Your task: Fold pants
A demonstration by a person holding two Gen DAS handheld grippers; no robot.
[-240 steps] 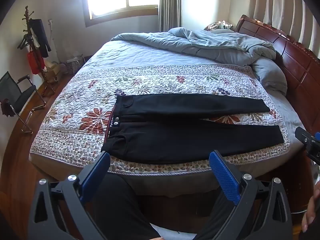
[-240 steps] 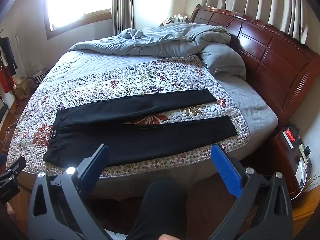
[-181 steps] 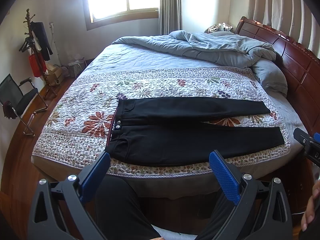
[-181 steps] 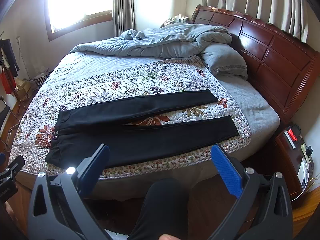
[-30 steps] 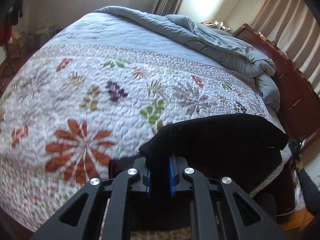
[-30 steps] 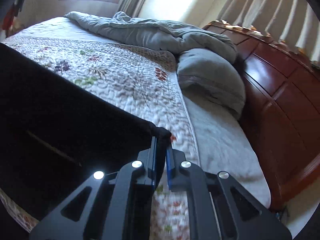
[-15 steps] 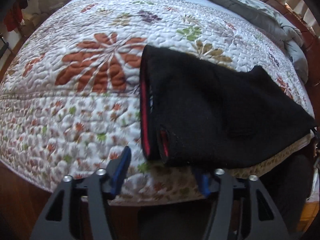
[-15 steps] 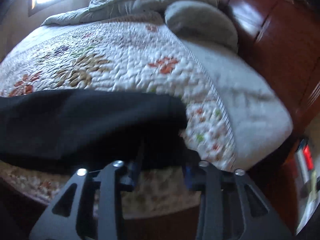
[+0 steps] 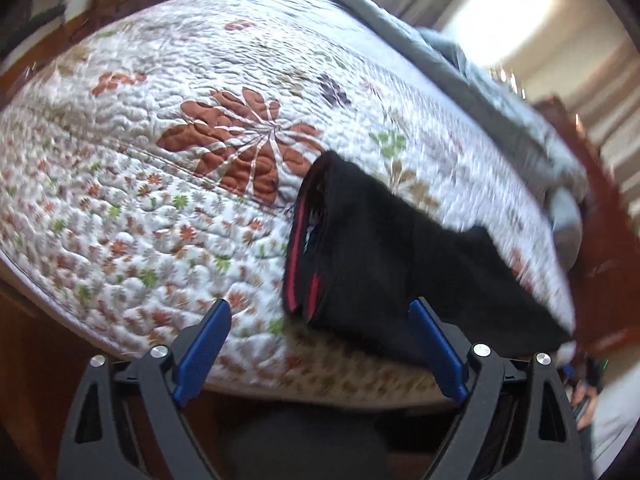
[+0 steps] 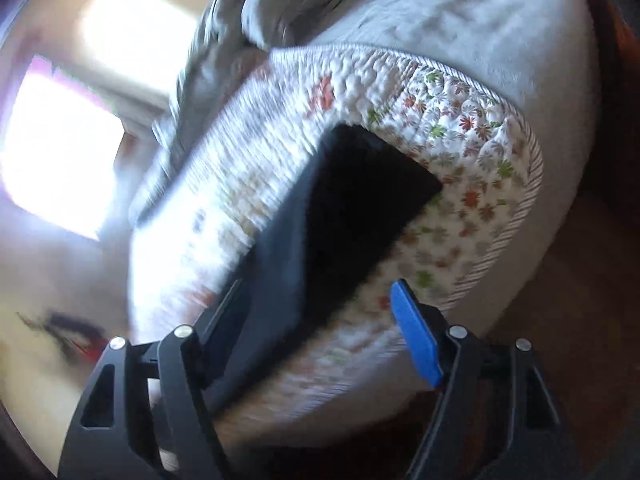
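Note:
The black pants (image 9: 396,272) lie on the floral quilt (image 9: 168,168) near the bed's front edge, folded lengthwise with one leg on the other. The waistband with its red lining faces left in the left wrist view. My left gripper (image 9: 320,344) is open and empty, just in front of the waistband. In the right wrist view, tilted and blurred, the leg cuffs (image 10: 372,184) lie near the quilt's corner. My right gripper (image 10: 316,332) is open and empty, pulled back from the pants' edge.
A rumpled grey duvet (image 9: 492,92) and pillow (image 10: 304,4) lie at the far side of the bed. A dark wooden headboard (image 9: 600,184) stands at the right. Wooden floor (image 10: 576,280) lies below the bed edge. The person's dark-clothed leg (image 9: 304,444) shows under the left gripper.
Both grippers carried one pants leg over onto the other, then opened and let go. Since half a second ago both have drawn back from the folded pants, the right one tilting sharply.

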